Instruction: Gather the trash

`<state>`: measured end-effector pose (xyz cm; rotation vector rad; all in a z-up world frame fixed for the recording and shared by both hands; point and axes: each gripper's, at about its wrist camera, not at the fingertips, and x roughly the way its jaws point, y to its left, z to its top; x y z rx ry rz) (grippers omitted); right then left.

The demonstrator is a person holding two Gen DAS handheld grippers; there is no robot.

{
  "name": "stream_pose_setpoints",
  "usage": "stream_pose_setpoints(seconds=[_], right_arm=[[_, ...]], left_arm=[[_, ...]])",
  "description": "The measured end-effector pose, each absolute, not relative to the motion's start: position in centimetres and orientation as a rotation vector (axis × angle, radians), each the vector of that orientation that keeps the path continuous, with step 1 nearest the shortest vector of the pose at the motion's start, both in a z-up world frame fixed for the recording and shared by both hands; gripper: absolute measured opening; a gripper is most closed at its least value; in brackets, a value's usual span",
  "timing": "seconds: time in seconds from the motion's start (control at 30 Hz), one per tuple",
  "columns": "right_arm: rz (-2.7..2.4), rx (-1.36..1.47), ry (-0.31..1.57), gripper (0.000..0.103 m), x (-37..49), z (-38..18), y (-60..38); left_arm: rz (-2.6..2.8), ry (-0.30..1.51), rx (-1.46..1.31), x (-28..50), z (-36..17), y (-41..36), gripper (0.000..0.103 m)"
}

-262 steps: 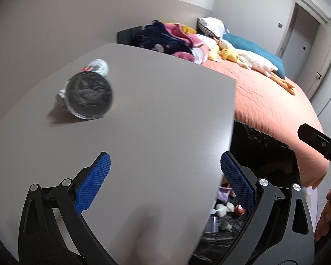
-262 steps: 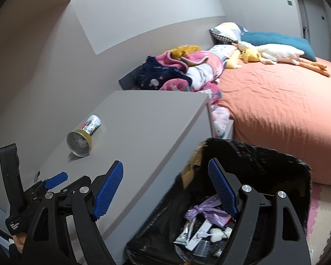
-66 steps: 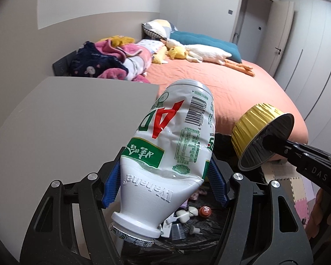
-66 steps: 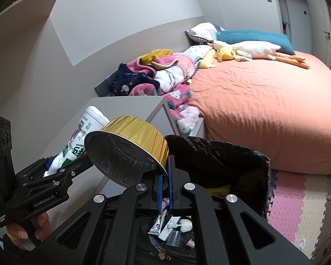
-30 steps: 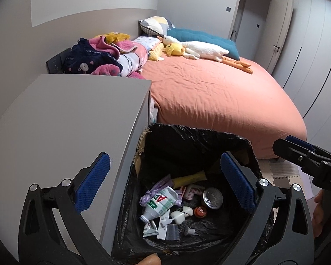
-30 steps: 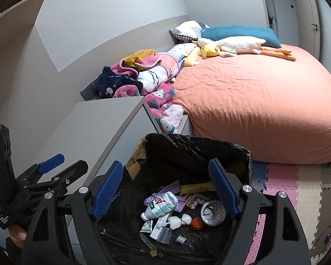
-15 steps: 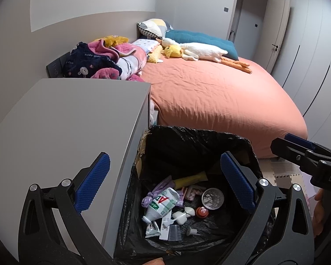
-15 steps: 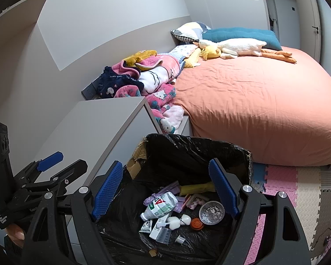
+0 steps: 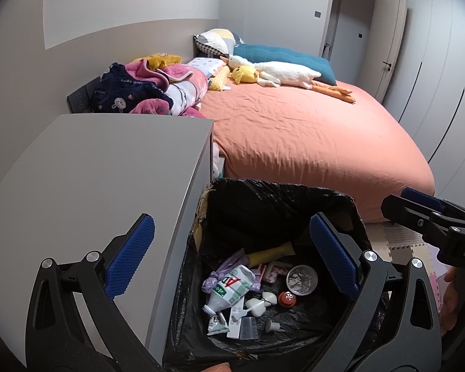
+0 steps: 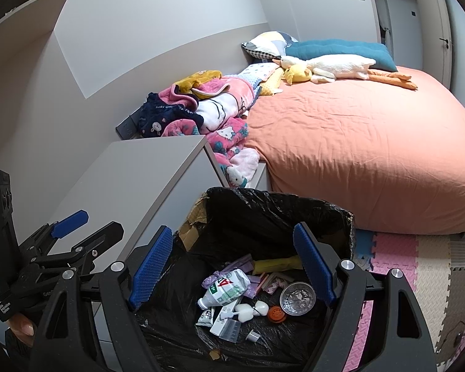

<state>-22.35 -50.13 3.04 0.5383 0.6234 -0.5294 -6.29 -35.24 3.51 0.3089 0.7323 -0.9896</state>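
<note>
- Left gripper [image 9: 229,254]: jaws wide apart, nothing between them, held over the bin [image 9: 353,207].
- Right gripper [image 10: 232,263]: jaws likewise spread and empty, above the same bin.
- Bottle [image 9: 231,288]: on its side at the bin's bottom, left of centre (cap end toward the near wall).
- Foil cup [image 9: 301,279]: on the bin's bottom, toward the right wall.
- Cabinet [image 9: 102,167]: against the bin's left side.

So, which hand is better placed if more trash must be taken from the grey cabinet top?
Left. The left gripper is open, one finger already over the grey cabinet top. The right gripper, also open, hangs over the bin.
</note>
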Motion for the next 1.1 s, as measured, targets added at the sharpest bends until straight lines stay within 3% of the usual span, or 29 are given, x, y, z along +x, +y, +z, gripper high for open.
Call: stream_pose_setpoints(seconds=[1.1], right_arm=[[-0.52, 0.531, 0.63, 0.081, -22.06, 3.21, -49.9]], left_arm=[[-0.979, 0.752, 0.315, -6.25, 2.86, -35.65, 0.097]])
